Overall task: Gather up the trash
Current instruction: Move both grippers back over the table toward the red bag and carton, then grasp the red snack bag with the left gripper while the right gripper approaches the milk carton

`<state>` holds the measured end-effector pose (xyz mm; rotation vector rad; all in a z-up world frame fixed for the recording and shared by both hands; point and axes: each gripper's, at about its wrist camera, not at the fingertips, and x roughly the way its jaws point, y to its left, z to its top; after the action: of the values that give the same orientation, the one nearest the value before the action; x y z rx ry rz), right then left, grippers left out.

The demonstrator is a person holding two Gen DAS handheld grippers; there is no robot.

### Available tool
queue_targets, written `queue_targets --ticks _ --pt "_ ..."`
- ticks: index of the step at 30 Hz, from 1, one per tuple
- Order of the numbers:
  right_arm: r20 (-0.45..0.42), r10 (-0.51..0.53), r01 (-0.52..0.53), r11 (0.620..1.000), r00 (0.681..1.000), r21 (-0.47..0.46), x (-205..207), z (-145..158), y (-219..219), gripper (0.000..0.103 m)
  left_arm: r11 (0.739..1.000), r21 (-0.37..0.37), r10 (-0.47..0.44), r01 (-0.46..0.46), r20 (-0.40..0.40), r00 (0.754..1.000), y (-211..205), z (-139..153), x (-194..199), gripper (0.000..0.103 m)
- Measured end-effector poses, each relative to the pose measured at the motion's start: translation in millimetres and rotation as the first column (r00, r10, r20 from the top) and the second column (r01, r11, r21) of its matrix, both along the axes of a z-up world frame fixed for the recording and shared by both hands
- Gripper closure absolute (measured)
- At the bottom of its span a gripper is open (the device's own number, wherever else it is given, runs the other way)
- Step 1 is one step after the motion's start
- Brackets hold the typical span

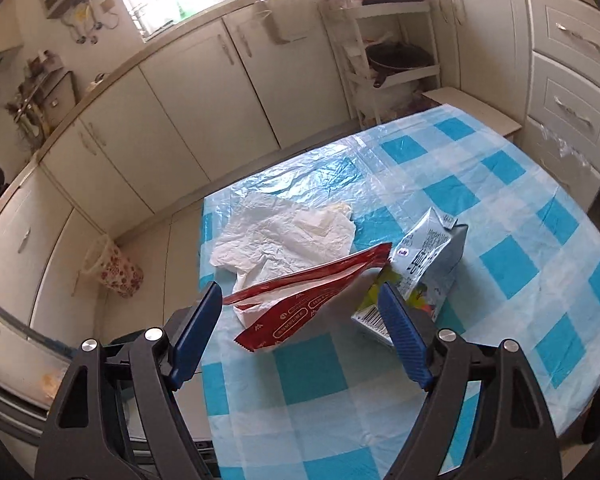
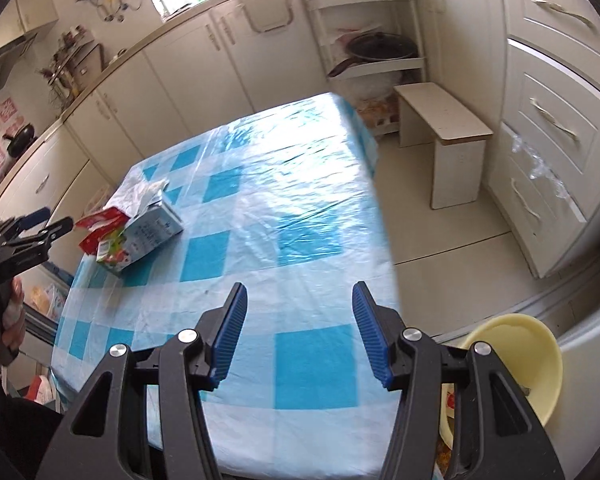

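Nearest in the left wrist view, the left gripper (image 1: 300, 304) hangs over the near edge of the counter (image 1: 500, 216), its jaws spread wide with nothing between the pads; they frame the red wrapper (image 1: 300, 308) just beyond, which suggests the hand is lining up on that piece first. The wrapper lies partly on top of a crumpled white paper sheet (image 1: 284, 236) and touches a flattened milk carton (image 1: 424, 272) on its right, so the three pieces of trash sit bunched together near the counter's left corner, easy to take one after another. The blue-checked plastic cover is slick and wrinkled, so a thin wrapper may slide rather than lift if pinched from above; coming at its raised edge looks the safer approach. In the right wrist view the right gripper (image 2: 300, 320) hovers over a bare stretch of the counter, jaws about half open and holding nothing, well apart from the trash; it seems to be waiting its turn. Just beside it, below the counter's near right edge, stands a pale yellow bin (image 2: 520, 356), probably where the trash is meant to go, which would explain why this hand stays on that side. Farther off are a small white stool (image 2: 444, 120), a shelf rack with a dark pan (image 2: 380, 48), and cream cabinets under the window.
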<state>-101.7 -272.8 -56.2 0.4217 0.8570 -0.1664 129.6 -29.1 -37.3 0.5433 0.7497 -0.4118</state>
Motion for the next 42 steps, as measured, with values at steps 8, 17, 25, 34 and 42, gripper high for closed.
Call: queue_targets --ticks 8,17,25,34,42 --pt "-0.031 0.049 -0.048 0.999 0.998 0.021 23.7 -12.7 17.9 0.049 0.989 0.128 -0.073 0.07 0.023 0.997 3.6 -27.7 14.3 0.027" --pt "-0.06 0.057 -0.054 0.998 0.997 0.04 45.3 -26.0 14.7 0.049 0.956 0.255 -0.163 0.146 0.048 0.985 -14.5 -44.5 14.8 0.027" --pt "-0.064 0.065 -0.06 0.994 0.996 0.088 56.8 -30.8 8.7 0.049 0.943 0.28 -0.196 0.178 0.037 0.98 -23.4 -55.0 16.4 0.027" --pt "-0.061 0.077 -0.071 0.993 0.995 0.099 58.3 -31.2 15.1 0.049 0.915 0.325 -0.22 0.238 -0.093 0.971 -21.7 -80.8 5.5 0.085" --pt "-0.058 0.089 -0.083 0.991 0.994 0.103 64.1 -32.0 22.8 0.049 0.971 0.112 -0.189 0.209 -0.171 0.967 20.1 -51.0 3.6 0.102"
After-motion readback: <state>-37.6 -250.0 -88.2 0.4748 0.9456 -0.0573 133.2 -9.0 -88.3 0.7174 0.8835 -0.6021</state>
